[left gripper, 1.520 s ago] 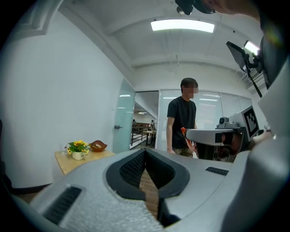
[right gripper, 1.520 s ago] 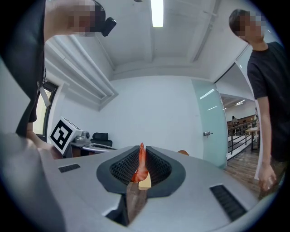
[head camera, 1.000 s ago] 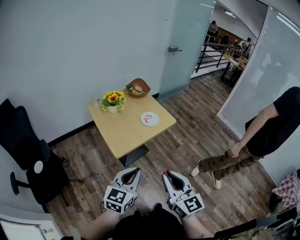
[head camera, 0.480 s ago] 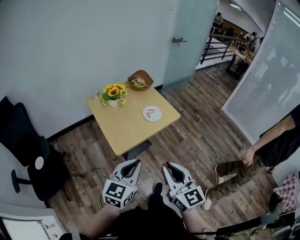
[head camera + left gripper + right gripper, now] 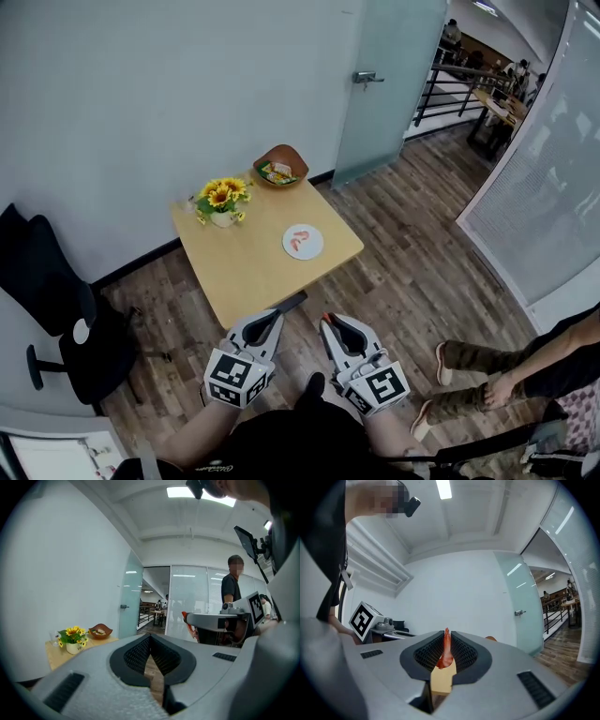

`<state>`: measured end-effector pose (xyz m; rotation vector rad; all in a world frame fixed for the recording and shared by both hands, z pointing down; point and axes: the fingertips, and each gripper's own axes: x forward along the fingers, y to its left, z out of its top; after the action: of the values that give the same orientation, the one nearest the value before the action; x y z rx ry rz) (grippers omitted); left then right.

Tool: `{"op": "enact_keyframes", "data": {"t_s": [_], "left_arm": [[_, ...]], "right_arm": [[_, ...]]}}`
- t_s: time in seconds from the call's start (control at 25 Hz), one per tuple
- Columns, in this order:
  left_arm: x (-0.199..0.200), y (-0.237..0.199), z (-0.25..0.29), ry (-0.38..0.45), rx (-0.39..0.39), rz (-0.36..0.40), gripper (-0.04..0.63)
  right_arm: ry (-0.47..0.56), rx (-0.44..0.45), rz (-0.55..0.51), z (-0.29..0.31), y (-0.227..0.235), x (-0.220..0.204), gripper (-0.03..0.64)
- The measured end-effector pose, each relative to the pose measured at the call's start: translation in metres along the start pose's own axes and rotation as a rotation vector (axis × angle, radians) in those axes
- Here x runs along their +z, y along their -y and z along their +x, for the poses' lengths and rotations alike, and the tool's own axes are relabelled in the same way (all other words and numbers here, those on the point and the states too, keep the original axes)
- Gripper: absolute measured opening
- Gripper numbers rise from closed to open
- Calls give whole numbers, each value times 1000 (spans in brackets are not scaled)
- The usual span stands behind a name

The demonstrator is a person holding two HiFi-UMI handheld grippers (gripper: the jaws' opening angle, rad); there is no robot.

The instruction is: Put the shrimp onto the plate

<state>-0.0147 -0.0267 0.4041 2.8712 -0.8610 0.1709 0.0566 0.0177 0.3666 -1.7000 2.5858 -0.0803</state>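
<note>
Left gripper point(image 5: 150, 638) is closed on nothing, and right gripper point(image 5: 446, 641) pinches a small red-orange shrimp point(image 5: 444, 656) at its fingertips. The square light-wood table point(image 5: 246, 274) sits closer than a second ago, so the carry is under way. The round white plate point(image 5: 314, 249) lies on it well ahead of the fingers; brown plank floor point(image 5: 403, 272), a passer-by's legs point(image 5: 467, 360) far right.

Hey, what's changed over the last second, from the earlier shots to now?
The bystander has walked off toward the lower right corner of the head view; only legs and a forearm show now. The table looks slightly nearer, so the wearer seems to have stepped forward. Unchanged: right gripper shut on the shrimp, left gripper shut and empty, both held low; plate and flowers in place.
</note>
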Motion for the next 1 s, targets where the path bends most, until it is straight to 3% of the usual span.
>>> {"op": "enact_keyframes", "data": {"t_s": [0.28,0.6,1.0], "left_arm": [[34,-6,75,5,24,12,3],[45,-13,143,6,74,6,2],[42,-58,178,1,97,-16,2]], "right_arm": [[25,25,2,20,75,21,44],[18,64,-4,40,150,26,44],[-21,95,-10,95,177,17,44]]}}
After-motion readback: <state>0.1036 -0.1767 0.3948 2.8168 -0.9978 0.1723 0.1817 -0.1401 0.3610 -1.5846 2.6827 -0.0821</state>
